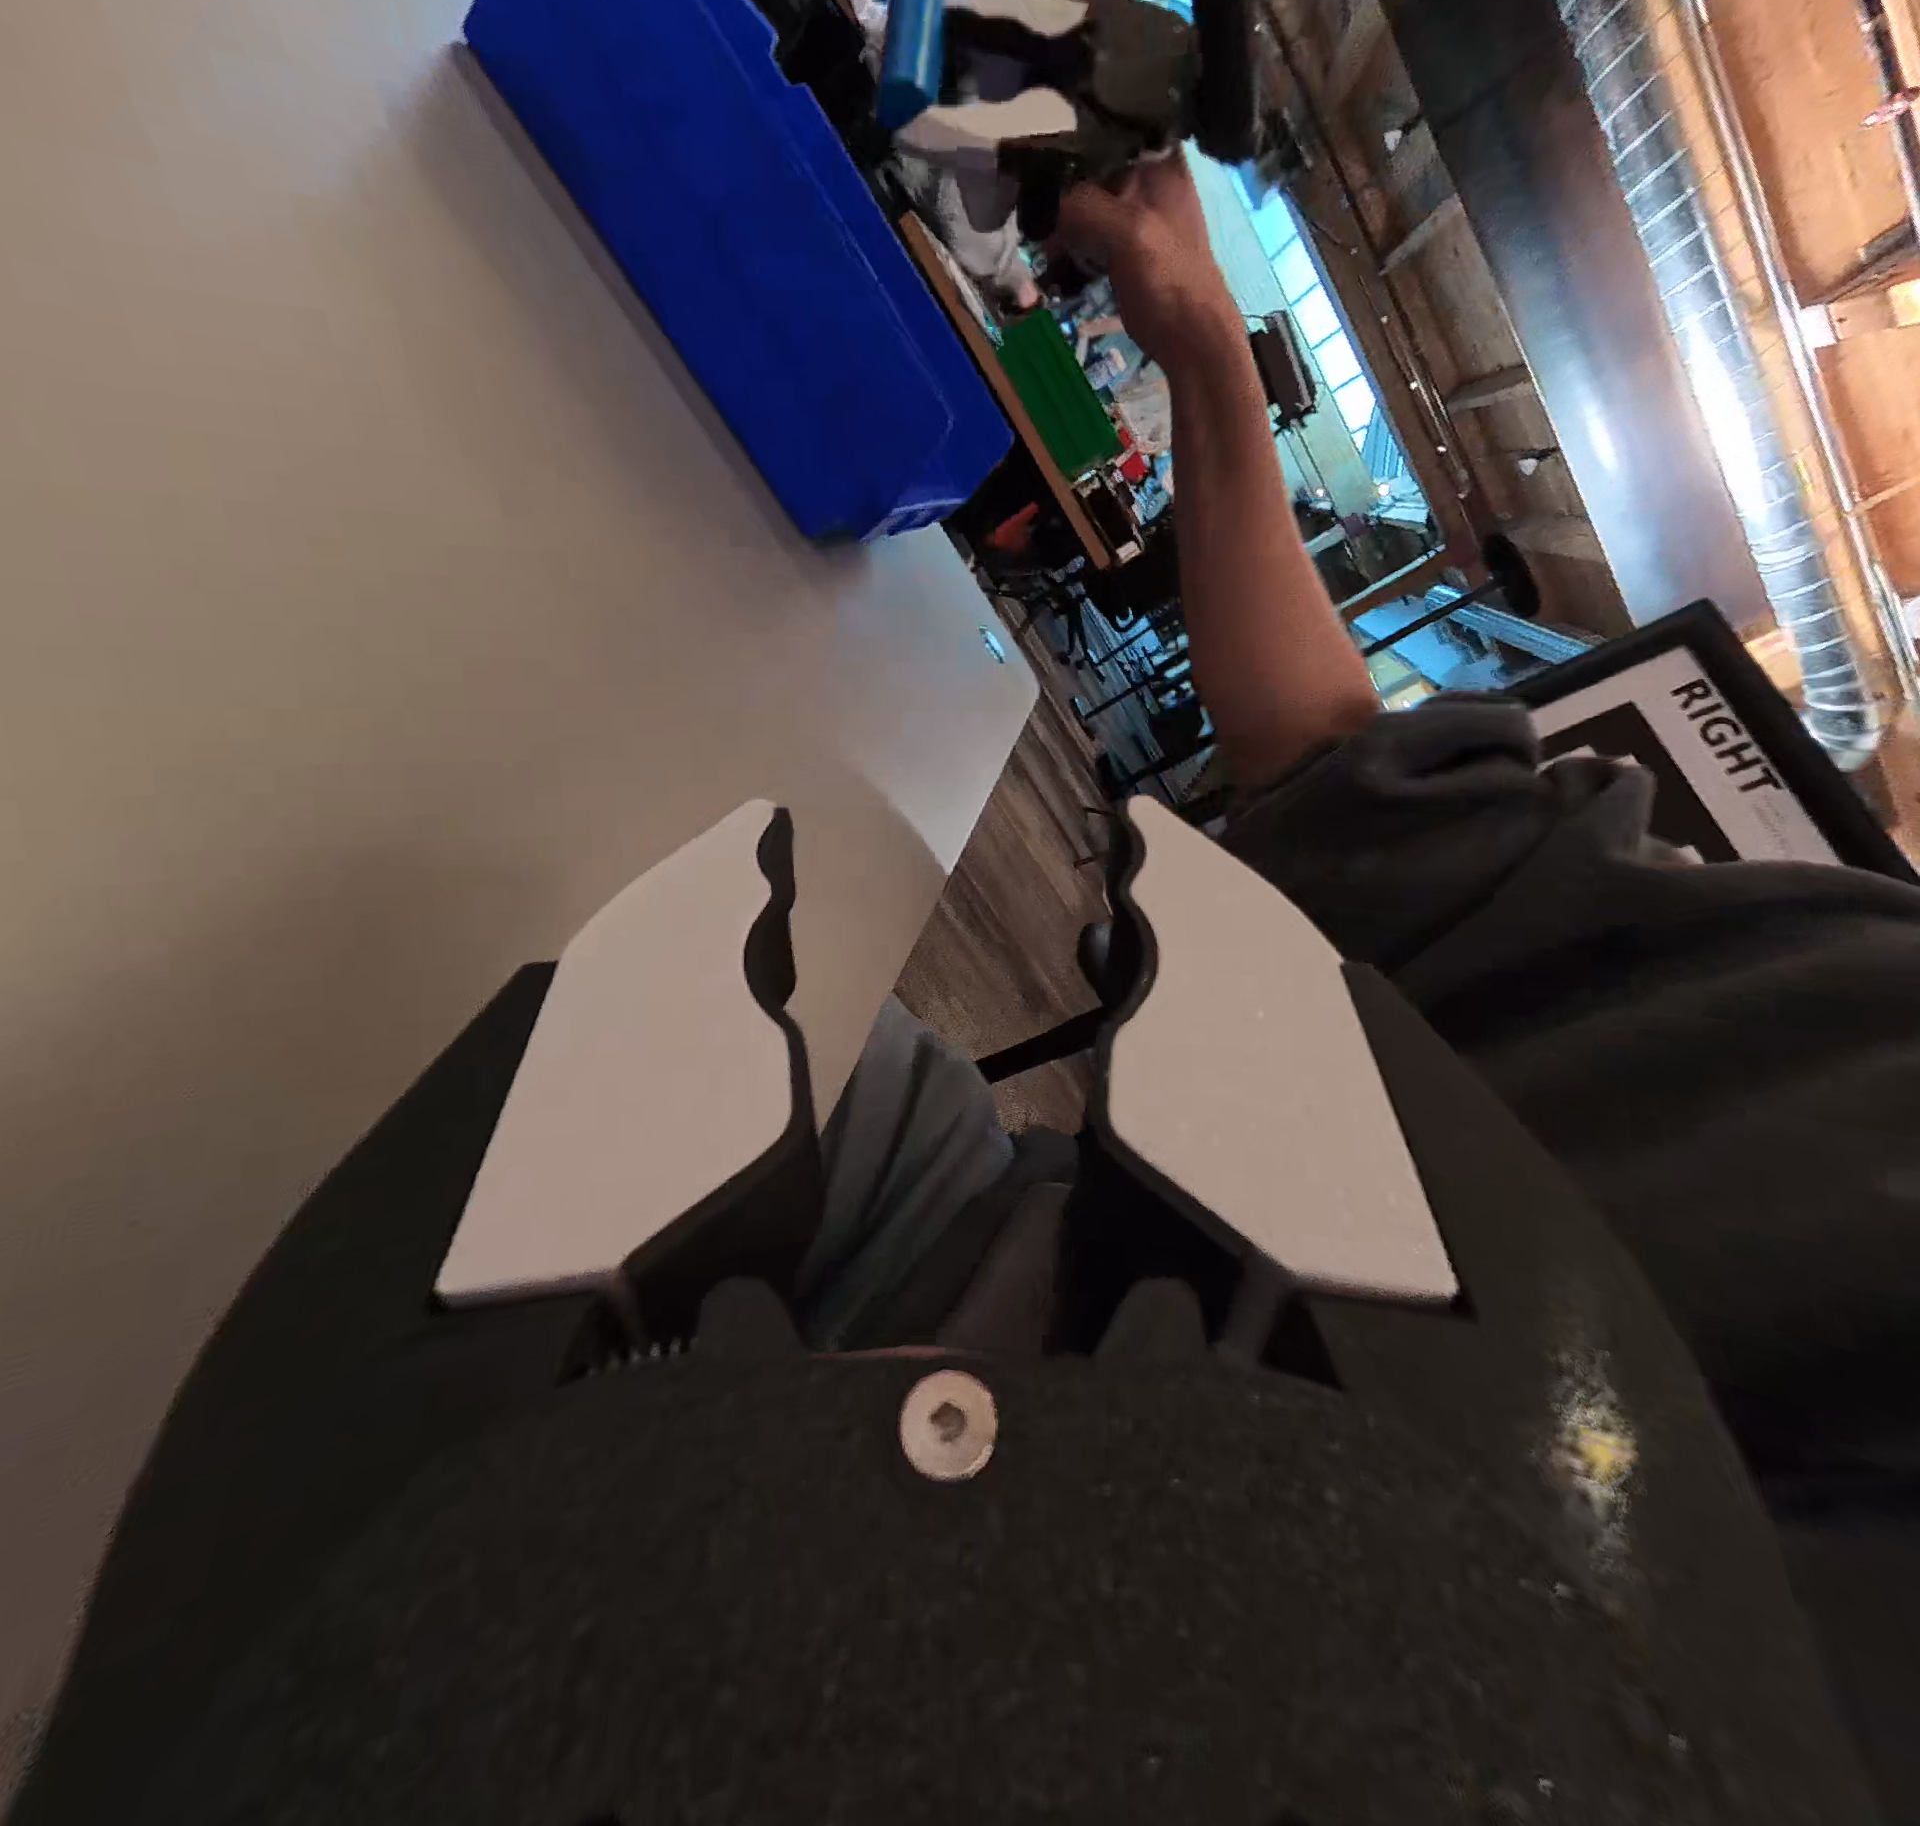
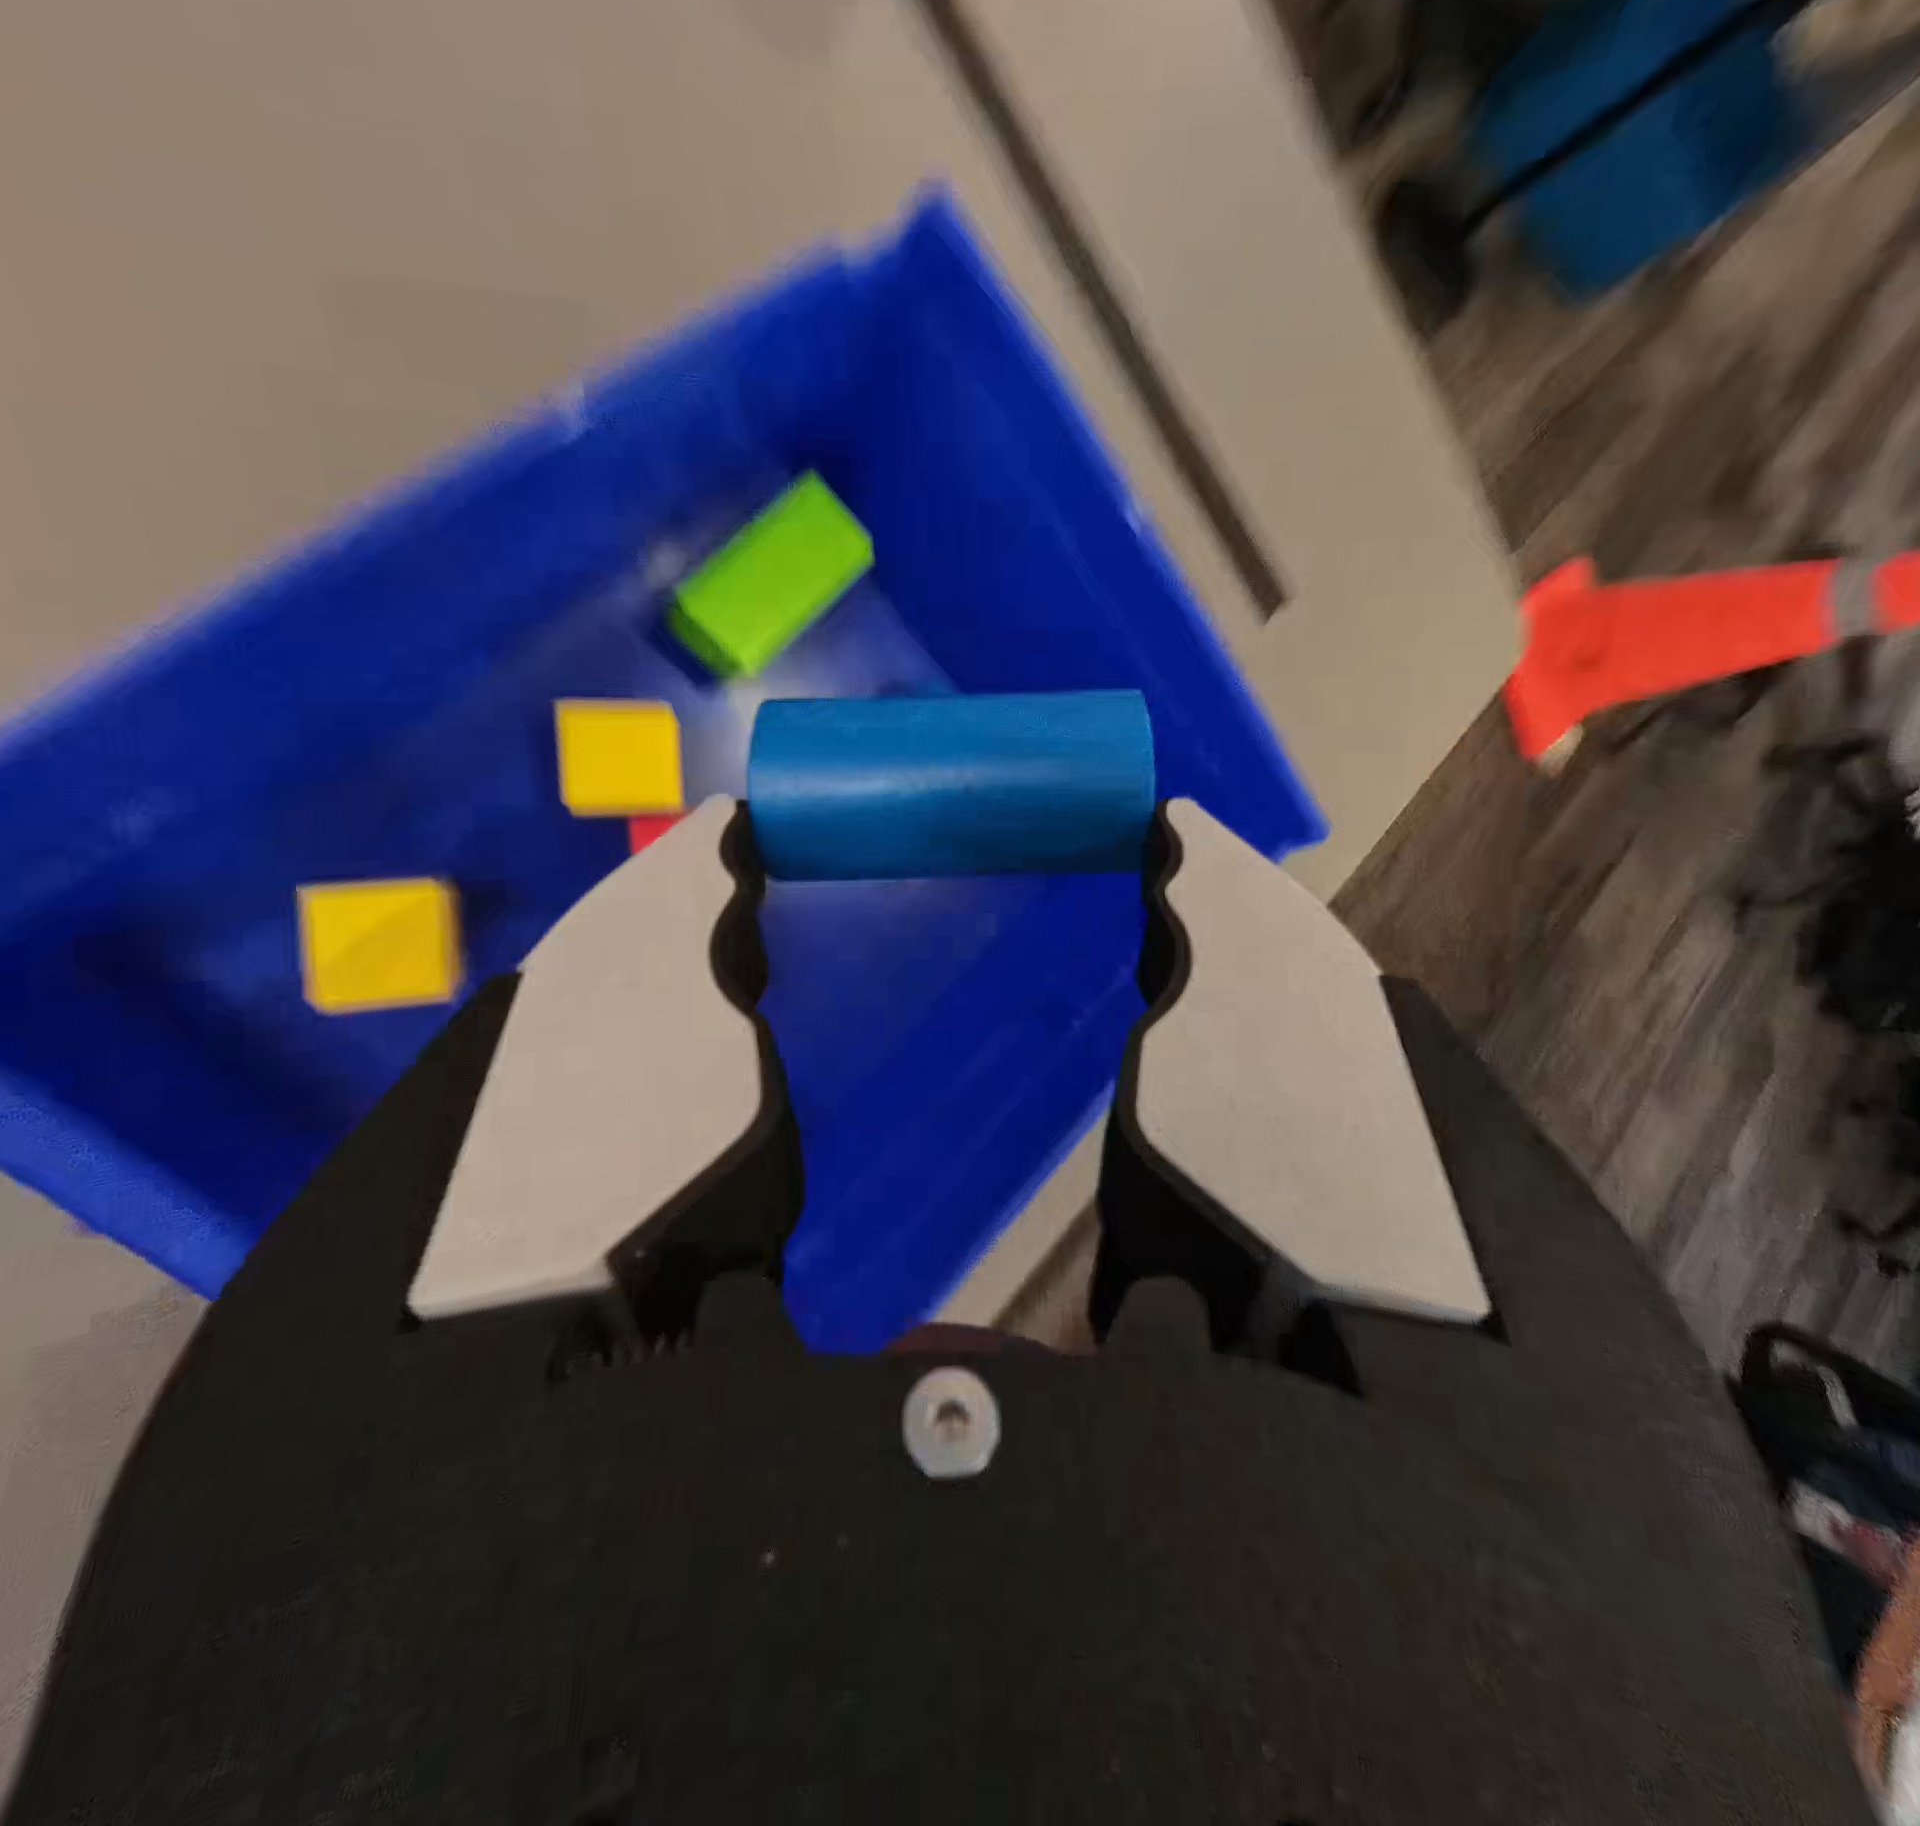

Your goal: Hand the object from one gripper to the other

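Note:
My right gripper (image 2: 951, 826) is shut on a blue cylinder (image 2: 951, 784), held crosswise between its fingertips above a blue bin (image 2: 1039, 446). In the left wrist view the same right gripper (image 1: 997, 67) shows far off at the top, held up by a person's bare forearm, with the blue cylinder (image 1: 912, 41) in it above the blue bin (image 1: 727, 218). My left gripper (image 1: 951, 820) is open and empty, tilted on its side near the table's edge, well apart from the right one.
The bin holds a green block (image 2: 774, 576), two yellow blocks (image 2: 618, 758) (image 2: 379, 940) and a partly hidden red piece (image 2: 649, 829). The pale table (image 1: 260, 581) ends near wood floor (image 2: 1610, 997). An orange cone (image 2: 1704, 638) lies on the floor.

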`<move>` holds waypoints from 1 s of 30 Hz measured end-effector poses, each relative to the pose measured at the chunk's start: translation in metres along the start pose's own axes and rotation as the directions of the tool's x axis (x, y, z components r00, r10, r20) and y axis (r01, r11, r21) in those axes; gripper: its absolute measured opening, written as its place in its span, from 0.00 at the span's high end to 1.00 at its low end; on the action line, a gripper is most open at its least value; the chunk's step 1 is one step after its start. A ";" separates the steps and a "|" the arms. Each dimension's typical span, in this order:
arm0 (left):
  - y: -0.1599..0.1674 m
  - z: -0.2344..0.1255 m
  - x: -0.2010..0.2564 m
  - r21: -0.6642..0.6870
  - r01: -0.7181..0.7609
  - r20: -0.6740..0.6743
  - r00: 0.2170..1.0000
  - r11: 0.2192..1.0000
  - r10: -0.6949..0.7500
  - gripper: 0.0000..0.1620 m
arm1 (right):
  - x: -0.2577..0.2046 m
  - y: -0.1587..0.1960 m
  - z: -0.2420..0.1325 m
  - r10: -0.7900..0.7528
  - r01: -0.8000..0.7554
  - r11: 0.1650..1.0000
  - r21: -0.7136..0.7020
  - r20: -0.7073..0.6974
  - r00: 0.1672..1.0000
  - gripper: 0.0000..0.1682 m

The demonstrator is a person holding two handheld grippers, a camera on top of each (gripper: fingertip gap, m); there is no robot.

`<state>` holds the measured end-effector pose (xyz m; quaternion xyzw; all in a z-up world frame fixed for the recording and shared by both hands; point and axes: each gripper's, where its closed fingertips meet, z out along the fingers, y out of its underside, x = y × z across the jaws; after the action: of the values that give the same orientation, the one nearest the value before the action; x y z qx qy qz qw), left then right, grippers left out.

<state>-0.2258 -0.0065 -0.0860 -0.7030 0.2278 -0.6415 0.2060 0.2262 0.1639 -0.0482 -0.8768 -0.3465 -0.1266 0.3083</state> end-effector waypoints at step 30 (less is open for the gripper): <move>-0.019 -0.030 -0.022 0.062 -0.291 0.305 0.916 0.955 0.259 0.71 | -0.038 -0.006 -0.031 0.228 -0.248 0.944 0.216 0.115 0.967 0.57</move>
<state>-0.2566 0.0220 -0.0894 -0.7393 0.2570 -0.5057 0.3627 0.1942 0.1275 -0.0375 -0.8757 -0.2636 -0.0090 0.4046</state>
